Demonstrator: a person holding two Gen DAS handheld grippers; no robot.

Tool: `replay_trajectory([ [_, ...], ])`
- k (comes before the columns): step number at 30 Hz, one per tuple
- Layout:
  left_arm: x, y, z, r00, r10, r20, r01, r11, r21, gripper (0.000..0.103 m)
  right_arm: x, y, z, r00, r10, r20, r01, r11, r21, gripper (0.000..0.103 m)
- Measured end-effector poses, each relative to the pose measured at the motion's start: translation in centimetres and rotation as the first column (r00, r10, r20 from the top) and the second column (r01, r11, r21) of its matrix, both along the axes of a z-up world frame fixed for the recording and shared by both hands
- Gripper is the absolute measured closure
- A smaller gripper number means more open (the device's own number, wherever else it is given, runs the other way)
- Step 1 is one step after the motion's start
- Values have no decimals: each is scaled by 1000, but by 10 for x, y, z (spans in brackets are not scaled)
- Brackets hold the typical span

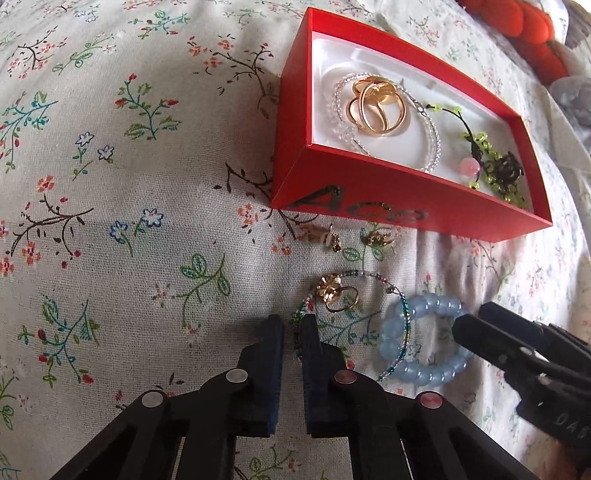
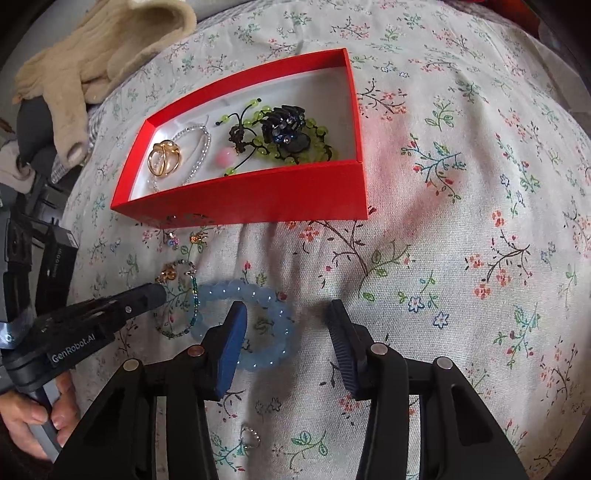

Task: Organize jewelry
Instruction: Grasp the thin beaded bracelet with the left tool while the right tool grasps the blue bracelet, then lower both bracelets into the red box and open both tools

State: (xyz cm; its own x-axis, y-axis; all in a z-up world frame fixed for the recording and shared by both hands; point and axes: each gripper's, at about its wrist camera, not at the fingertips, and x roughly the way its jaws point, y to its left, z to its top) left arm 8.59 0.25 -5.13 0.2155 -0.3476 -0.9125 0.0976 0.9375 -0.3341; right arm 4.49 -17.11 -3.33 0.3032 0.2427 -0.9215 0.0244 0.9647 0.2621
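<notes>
Beads of the thin green-beaded bracelet are sitting between my left claw, which is pinching together on that strand. I'm thinking lift slowly, so it isn't dragging the blue bracelet it's crossing. My right claw is standing apart, straddling the blue one's rim on the floral cloth. Beyond, the red box is waiting.

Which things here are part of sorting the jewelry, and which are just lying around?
Part of the job:
red box
gold rings in the box
blue bracelet
thin beaded bracelet
gold earrings beside the box
silver ring
left gripper
right gripper

Just lying about:
beige glove
orange plush
floral cloth underneath
</notes>
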Motion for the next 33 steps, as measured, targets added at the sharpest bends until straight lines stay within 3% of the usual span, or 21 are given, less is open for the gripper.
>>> replay_trajectory([
  [3, 1, 6, 0, 1000, 12, -6, -12, 1000, -18, 103, -4, 16, 0, 997, 67, 27, -63, 989, -130, 66],
  [4, 1, 8, -1, 1000, 23, -13, -24, 999, -33, 103, -5, 22, 0, 995, 94, 34, -86, 977, -195, 73],
  [6, 1, 17, -2, 998, 50, -27, -52, 997, -64, 103, -9, 36, -1, 987, 152, 44, -131, 942, -308, 78],
  [8, -1, 20, -1, 997, 69, -35, -71, 994, -88, 103, -10, 42, -1, 984, 174, 44, -147, 922, -359, 82],
  [10, -4, 22, 4, 997, 74, -27, -76, 992, -103, 103, -9, 40, 1, 985, 168, 44, -143, 928, -344, 90],
  [18, -11, 26, 28, 996, 75, 37, -70, 990, -125, 103, -3, 14, 11, 996, 88, 16, -84, 985, -148, 91],
  [33, -17, 3, 83, 984, 57, 168, -22, 979, -203, 103, -21, 4, 72, 990, 30, 139, -32, 999, 14, 90],
])
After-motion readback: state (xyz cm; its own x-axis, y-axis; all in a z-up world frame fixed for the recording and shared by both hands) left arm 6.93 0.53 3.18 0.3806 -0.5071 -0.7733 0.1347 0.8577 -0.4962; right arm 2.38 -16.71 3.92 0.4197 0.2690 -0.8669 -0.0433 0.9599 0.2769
